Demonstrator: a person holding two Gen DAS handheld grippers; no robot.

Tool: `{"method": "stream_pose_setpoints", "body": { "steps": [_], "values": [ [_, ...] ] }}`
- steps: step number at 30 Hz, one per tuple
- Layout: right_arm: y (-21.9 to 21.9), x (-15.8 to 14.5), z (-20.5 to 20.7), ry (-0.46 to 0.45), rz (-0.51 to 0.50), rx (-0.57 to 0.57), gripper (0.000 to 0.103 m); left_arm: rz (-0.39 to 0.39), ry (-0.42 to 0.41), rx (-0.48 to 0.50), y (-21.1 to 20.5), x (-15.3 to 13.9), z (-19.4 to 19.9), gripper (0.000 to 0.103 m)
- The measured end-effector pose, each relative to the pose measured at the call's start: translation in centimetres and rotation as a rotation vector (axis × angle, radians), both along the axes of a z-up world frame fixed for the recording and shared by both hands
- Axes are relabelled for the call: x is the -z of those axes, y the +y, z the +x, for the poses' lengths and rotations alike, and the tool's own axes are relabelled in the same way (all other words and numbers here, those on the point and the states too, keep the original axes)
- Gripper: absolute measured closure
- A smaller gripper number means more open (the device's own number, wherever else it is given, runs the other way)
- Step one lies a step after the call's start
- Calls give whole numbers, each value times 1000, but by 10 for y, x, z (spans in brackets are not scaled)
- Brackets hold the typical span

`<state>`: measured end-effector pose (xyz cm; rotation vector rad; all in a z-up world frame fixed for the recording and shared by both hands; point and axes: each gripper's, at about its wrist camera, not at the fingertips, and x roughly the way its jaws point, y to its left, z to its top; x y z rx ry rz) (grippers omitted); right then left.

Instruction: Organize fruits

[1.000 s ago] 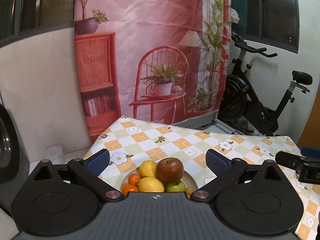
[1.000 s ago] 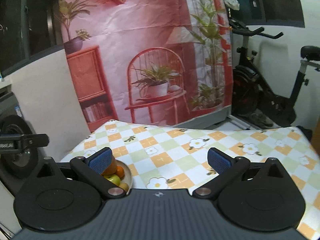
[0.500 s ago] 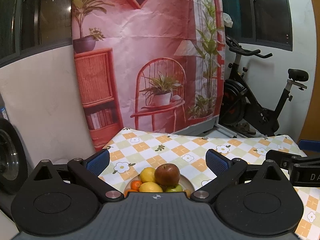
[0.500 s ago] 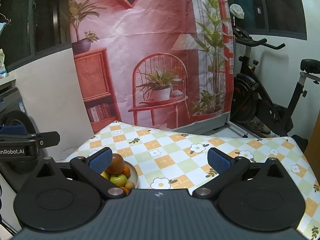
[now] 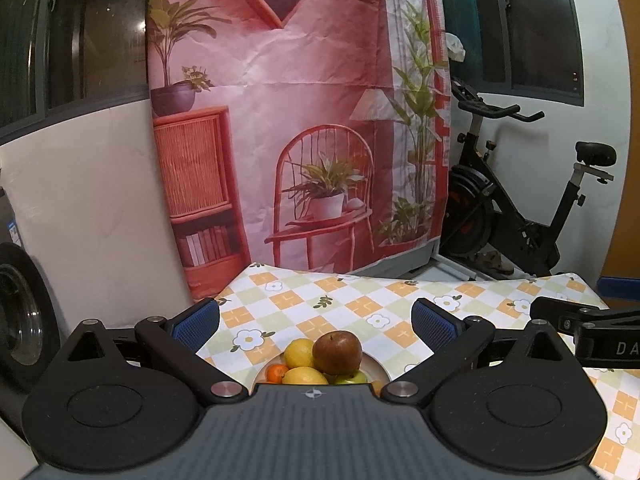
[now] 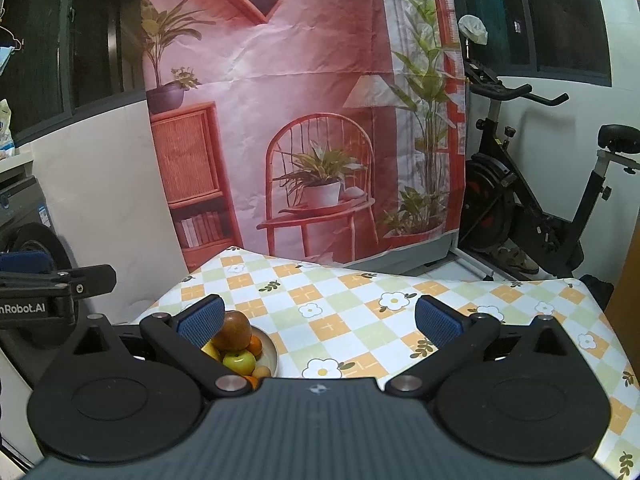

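Nearest, the left gripper (image 5: 316,324) is seen with jaws spread wide and nothing held between the blue pads (image 5: 195,325). Directly below and between them a bowl (image 5: 378,366) of fruit is recorded on the checked tablecloth (image 5: 360,304): a red apple (image 5: 337,352) sits on top, two lemons (image 5: 299,353) touch it on the left, a small orange (image 5: 277,372) lies at the left edge and a green apple (image 5: 352,378) at the front right, partly hidden by the gripper body. The right gripper (image 6: 318,322) is likewise held wide open and empty, over bare cloth; from its camera the bowl (image 6: 272,354) is seen low on the left, partly behind the left finger. Each gripper's tip appears at the edge of the other's view. Further back, a printed backdrop (image 5: 300,120) hangs behind the table, and an exercise bike (image 5: 520,208) stands at the right by the wall.
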<state>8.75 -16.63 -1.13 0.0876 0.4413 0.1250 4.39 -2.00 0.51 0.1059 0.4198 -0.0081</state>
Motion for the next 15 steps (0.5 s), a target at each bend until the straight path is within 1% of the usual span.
{"method": "stream_pose_setpoints", "body": {
  "steps": [15],
  "values": [
    [1, 1, 0, 10, -11, 8, 0, -10, 5, -6, 3, 2, 1, 0]
  ]
}}
